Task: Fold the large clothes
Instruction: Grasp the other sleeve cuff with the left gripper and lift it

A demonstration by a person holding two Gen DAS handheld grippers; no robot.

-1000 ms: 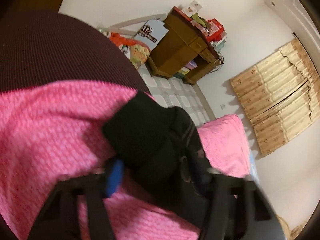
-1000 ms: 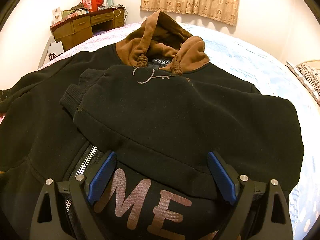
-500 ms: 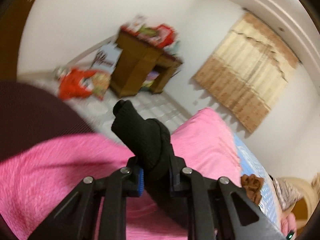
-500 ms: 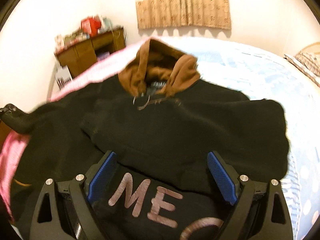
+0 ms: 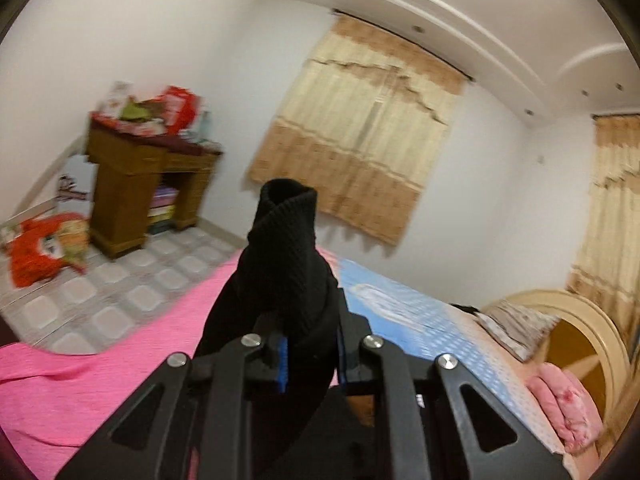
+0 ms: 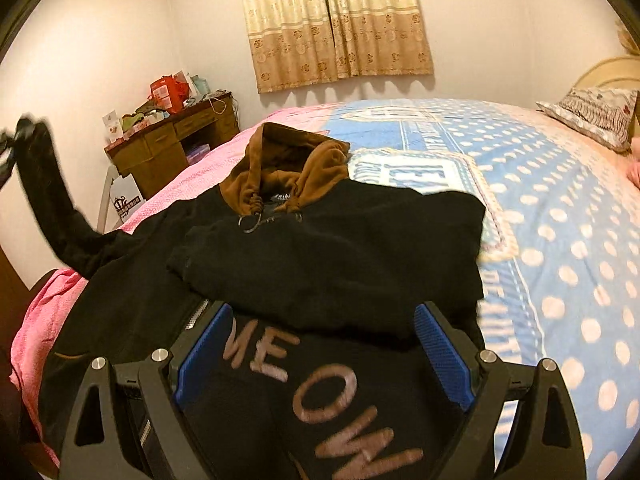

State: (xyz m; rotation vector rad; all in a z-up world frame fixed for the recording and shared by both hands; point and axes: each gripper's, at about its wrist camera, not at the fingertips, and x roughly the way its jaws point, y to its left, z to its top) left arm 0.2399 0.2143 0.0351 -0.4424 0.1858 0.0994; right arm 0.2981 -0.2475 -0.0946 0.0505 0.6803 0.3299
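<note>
- Black hoodie (image 6: 320, 264) with a brown hood (image 6: 288, 164) lies on the bed (image 6: 560, 208), one sleeve folded across its chest.
- Left gripper (image 5: 310, 354) pinches the other sleeve's ribbed cuff (image 5: 284, 248), raised.
- Right gripper (image 6: 320, 356) spread wide, above the "MEOW" lettering (image 6: 316, 392).

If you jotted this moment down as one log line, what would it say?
left gripper: shut on sleeve cuff, lifted off bed | right gripper: open over black hoodie | fold: one sleeve across chest, other raised

Cluttered wooden desk (image 6: 176, 148), beige curtains (image 6: 336, 24) (drawn), patterned pillow (image 6: 592, 114), tiled floor (image 5: 120, 280)
</note>
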